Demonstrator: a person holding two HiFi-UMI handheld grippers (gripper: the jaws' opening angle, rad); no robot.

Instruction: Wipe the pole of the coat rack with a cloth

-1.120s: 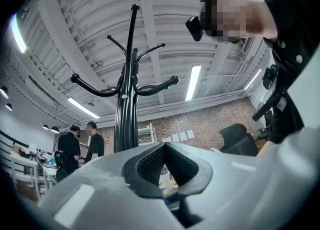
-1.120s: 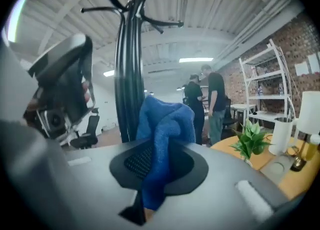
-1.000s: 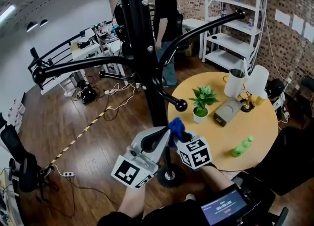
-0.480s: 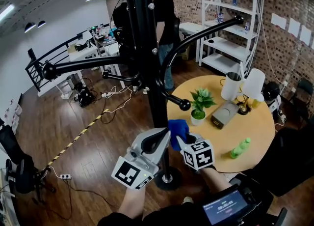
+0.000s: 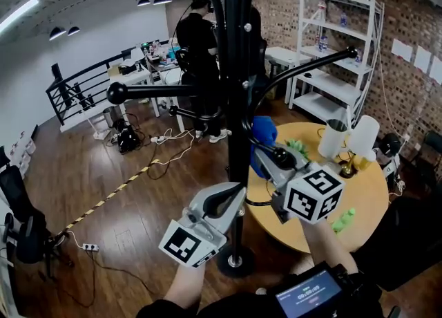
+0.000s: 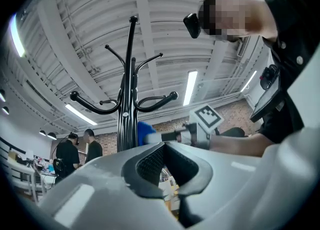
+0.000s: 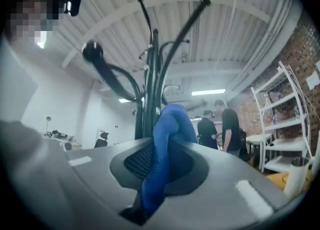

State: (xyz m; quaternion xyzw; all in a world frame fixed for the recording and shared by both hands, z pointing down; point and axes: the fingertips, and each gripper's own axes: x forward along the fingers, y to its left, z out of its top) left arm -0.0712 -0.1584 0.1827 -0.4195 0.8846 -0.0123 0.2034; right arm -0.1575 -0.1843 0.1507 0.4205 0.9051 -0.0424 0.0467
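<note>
The right gripper (image 7: pixel 161 156) is closed on a blue cloth (image 7: pixel 171 124). In the right gripper view a strip of the cloth runs down between the two dark pads and its free end bunches above the jaw tips. In the head view the right gripper (image 5: pixel 271 154) is raised at the right side of the black pole (image 5: pixel 237 113) of the coat rack. The bunched cloth (image 5: pixel 263 133) lies against the pole there, below the point where the curved hook arms branch off.

The left gripper (image 6: pixel 165 155) is closed with nothing between its pads. In the head view the left gripper (image 5: pixel 233 195) sits lower, with its tip just beside the pole. Contact with the pole cannot be confirmed.

The left gripper view shows the cloth (image 6: pixel 145 130) at the pole (image 6: pixel 126 119) from the side, with the right gripper's marker cube (image 6: pixel 207 118) behind it. Only the head view shows the round base (image 5: pixel 235 261) of the rack on the wooden floor. It also shows the round table (image 5: pixel 376 192) just to the right, which carries a green bottle (image 5: pixel 343 220) and a white jug (image 5: pixel 332 138). A white shelf unit (image 5: pixel 335 47) stands against the brick wall beyond.
</note>
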